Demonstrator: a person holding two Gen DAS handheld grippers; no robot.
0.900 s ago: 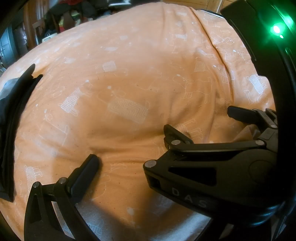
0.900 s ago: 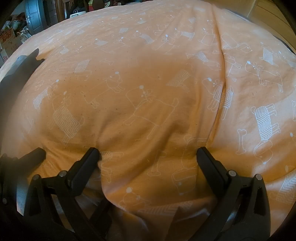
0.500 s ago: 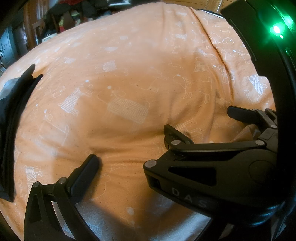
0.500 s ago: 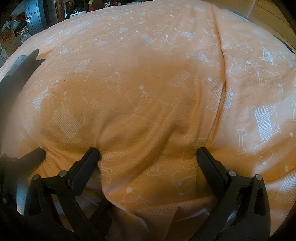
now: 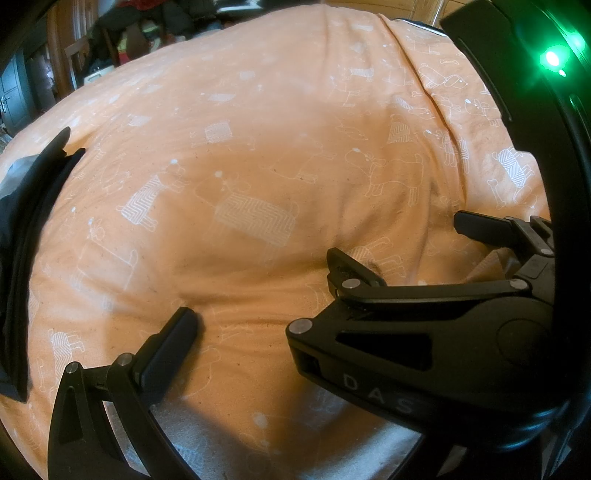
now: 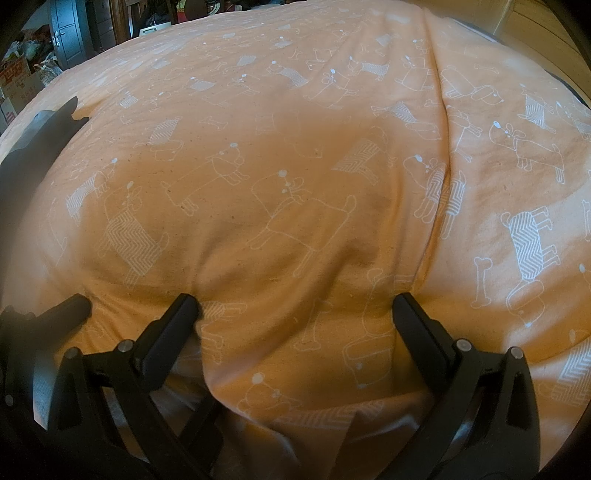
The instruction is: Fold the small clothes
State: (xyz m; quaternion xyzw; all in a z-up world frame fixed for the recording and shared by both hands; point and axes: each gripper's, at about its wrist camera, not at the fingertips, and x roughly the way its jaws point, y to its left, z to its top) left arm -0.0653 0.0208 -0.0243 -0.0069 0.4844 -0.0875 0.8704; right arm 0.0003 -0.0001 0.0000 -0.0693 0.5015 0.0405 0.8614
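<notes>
A dark folded garment [image 5: 18,236] lies at the far left of the orange dog-print bedcover [image 5: 258,147]; in the right wrist view the garment [image 6: 33,147] shows as a blurred dark shape. My left gripper [image 5: 295,317] is open near the cover's front edge. Only its left finger [image 5: 177,339] shows, since the right gripper's body hides the other. My right gripper [image 6: 295,310] is open too, its fingers pressing a bulge of the bedcover [image 6: 295,184]. Neither gripper touches the garment.
The bed fills both views, with a long crease [image 6: 443,166] running down its right side. A pale underlayer [image 5: 221,443] shows at the near edge. Cluttered furniture and a dark door [image 6: 70,33] stand beyond the far left.
</notes>
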